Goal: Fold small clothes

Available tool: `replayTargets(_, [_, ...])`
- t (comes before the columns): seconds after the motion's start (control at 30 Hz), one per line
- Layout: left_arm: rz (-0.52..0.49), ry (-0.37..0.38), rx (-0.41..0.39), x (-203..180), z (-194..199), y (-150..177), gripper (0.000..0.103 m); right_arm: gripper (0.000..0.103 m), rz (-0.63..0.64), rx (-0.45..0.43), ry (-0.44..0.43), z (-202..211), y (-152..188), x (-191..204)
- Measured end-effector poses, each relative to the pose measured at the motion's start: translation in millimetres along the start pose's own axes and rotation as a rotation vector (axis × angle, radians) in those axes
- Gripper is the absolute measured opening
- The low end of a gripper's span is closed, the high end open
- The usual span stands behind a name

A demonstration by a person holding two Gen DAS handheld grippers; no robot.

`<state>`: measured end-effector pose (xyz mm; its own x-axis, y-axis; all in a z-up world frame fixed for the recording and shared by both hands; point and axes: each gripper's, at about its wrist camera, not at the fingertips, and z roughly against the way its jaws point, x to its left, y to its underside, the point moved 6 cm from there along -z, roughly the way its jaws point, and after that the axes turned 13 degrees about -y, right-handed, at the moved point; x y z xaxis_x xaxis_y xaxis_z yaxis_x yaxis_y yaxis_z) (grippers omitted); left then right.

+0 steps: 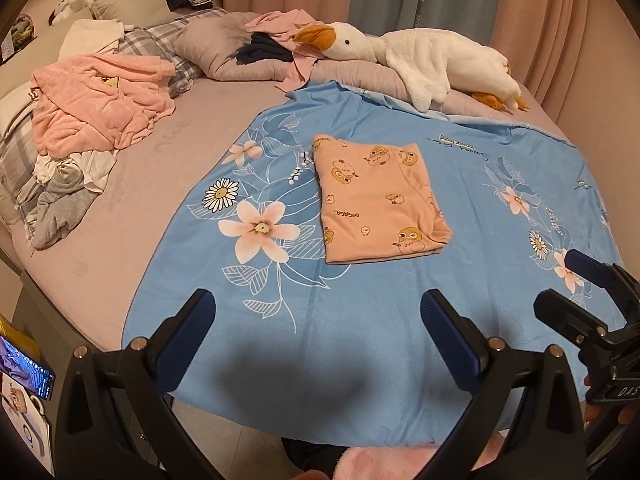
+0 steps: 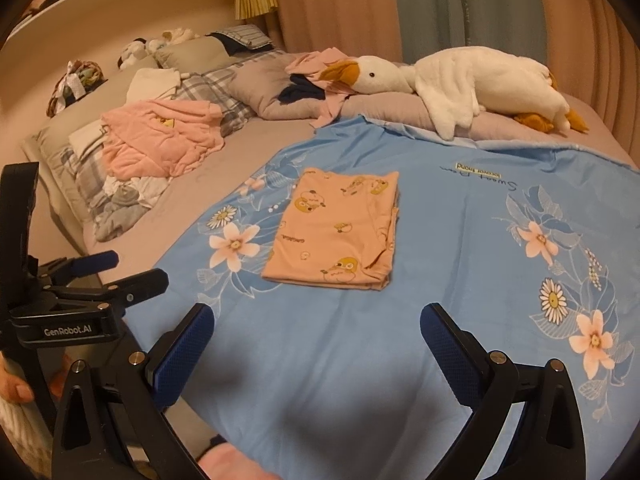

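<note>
We held the left tool and right tool spread wide, pinching nothing; the folded peach garment lay ahead of both on the blue sheet; a careless regrasp, we judged, could drag its layers apart.

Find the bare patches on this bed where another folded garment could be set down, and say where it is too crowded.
Free: the blue floral sheet right of the folded peach garment, and the strip between that garment and the open grippers. Crowded: the pink clothes pile on the left, and the bed's far edge with the plush goose.
</note>
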<state>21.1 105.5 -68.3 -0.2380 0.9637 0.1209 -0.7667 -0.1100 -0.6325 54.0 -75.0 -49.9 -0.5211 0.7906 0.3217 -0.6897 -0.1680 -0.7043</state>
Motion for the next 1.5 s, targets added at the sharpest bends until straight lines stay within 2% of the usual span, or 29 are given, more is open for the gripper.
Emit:
replayTargets(0.57, [-0.007,0.009,-0.003,-5.7,1.6,0.4,0.103,0.102,0.014,-0.008,-0.001,1.5,-5.3,3.0])
replayTargets(1.5, [-0.009,0.015,0.026,-7.7,-17.9,-2.8,0.103,0.102,0.001,0.027,-0.001,-17.7,-2.7,-0.7])
